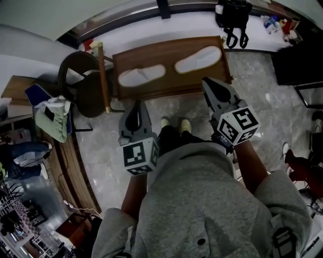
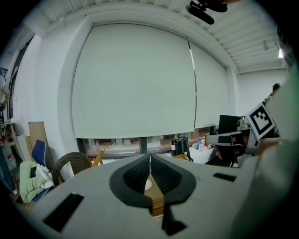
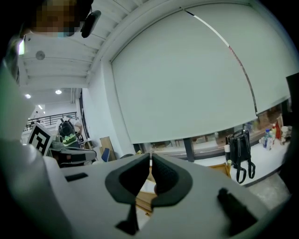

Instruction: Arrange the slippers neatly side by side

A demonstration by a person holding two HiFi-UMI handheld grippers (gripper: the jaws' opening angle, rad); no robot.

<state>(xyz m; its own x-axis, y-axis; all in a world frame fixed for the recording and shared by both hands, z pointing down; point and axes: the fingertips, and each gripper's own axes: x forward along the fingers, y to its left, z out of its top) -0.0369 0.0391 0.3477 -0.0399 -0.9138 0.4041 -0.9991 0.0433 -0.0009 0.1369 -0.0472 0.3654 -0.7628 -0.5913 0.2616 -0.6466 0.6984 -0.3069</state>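
Observation:
Two white slippers lie on a low brown wooden table (image 1: 171, 89): one (image 1: 141, 76) at its left, the other (image 1: 198, 59) at its right and a bit farther back, toes angled apart. My left gripper (image 1: 137, 104) hangs in front of the table's near edge, jaws shut on nothing. The right gripper (image 1: 207, 81) hovers over the table's near right edge, its jaws also together and empty. In the left gripper view the gripper (image 2: 149, 158) points at a window blind. The right gripper view shows its gripper (image 3: 150, 156) raised toward the same blind.
A dark wicker chair (image 1: 81, 83) stands left of the table, with green cloth (image 1: 53, 118) on a seat beside it. A black backpack (image 1: 233, 15) sits on the white sill behind. A black cabinet (image 1: 298, 63) is at right. The person's shoes (image 1: 174, 123) stand on grey tiles.

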